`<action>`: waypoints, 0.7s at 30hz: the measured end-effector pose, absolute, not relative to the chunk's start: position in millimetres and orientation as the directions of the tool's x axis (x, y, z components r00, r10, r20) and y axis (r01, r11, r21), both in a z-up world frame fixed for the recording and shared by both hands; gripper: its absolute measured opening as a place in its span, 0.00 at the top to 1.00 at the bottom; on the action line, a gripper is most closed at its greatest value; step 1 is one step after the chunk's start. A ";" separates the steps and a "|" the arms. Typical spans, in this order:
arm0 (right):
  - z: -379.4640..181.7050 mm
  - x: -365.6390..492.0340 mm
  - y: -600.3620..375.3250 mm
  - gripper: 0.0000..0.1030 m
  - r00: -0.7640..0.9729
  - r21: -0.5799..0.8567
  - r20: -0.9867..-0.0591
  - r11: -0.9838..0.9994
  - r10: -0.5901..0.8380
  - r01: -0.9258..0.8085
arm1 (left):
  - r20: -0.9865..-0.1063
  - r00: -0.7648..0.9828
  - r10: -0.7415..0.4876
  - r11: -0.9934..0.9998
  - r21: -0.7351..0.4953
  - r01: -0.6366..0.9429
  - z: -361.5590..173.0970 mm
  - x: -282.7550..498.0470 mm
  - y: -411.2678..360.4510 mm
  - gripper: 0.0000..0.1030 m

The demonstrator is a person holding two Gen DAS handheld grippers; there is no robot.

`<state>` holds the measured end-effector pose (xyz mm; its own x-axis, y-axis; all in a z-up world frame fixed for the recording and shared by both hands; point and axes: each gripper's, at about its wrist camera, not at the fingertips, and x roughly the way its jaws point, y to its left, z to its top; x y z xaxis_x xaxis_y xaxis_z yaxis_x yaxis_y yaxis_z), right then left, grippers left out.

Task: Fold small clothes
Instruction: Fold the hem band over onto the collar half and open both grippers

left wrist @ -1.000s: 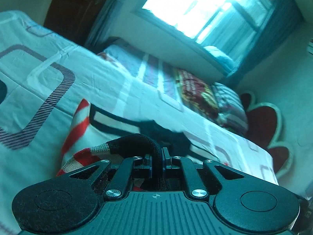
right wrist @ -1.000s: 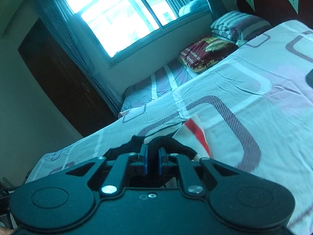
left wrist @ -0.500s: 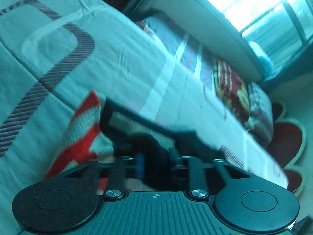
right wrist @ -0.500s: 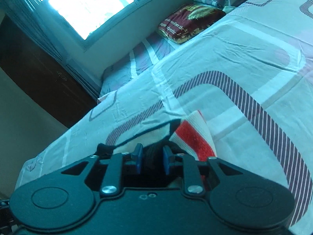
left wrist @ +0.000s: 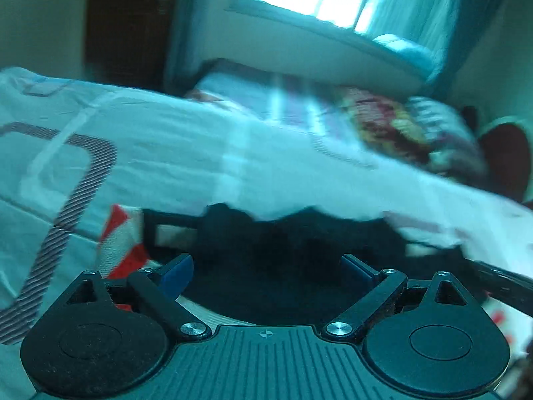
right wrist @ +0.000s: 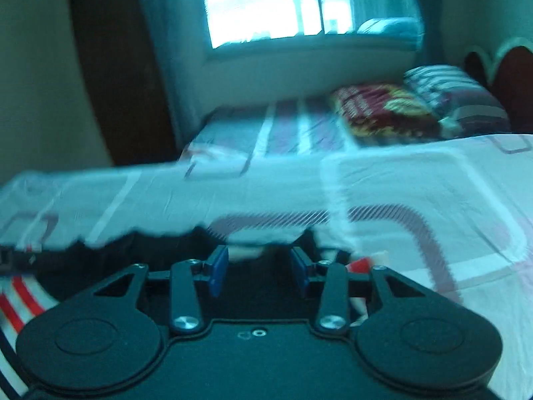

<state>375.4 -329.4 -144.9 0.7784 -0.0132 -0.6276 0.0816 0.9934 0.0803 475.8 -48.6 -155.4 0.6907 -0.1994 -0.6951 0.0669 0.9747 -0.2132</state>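
A small knitted garment (left wrist: 266,243), black with red and white stripes, lies on the patterned bedsheet (left wrist: 150,153). My left gripper (left wrist: 266,266) is open just above its black part, blue pads spread wide, holding nothing. My right gripper (right wrist: 260,266) is open too, over the same garment (right wrist: 140,250), whose red-striped parts show at the lower left and beside the right finger. The right gripper's arm enters the left wrist view at the far right (left wrist: 499,280). Both views are motion-blurred.
The bedsheet (right wrist: 399,183) stretches ahead. Pillows (right wrist: 383,110) and a striped blanket lie at the far side under a bright window (right wrist: 266,3). A red headboard (right wrist: 513,76) is at the right, a dark door (right wrist: 116,66) at the left.
Both grippers were shut on the garment's black edge a second ago. They have opened and let it go, the garment now lies on the bed, and both cameras have tilted level.
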 end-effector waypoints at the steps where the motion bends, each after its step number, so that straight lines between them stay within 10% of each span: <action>1: -150.8 381.2 -331.2 0.64 0.766 0.048 -0.640 0.993 -0.054 0.111 | -0.712 0.678 -0.183 0.975 -0.217 0.036 -161.3 478.5 -41.5 0.09; 12: -166.2 372.0 -352.7 0.62 0.735 -0.045 -0.654 0.978 -0.183 0.203 | -0.674 0.728 -0.124 0.992 -0.097 0.080 -161.8 444.2 -34.1 0.23; 21: -132.0 327.7 -286.5 0.63 0.800 0.052 -0.599 0.998 0.014 0.022 | -0.655 0.730 -0.197 0.978 -0.078 0.194 -142.7 396.9 -61.0 0.23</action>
<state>327.7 -286.5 -132.0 0.8005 0.0137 -0.5992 0.0221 0.9984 0.0525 396.9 -61.0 -142.7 0.7295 -0.1972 -0.6549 0.1942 0.9778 -0.0781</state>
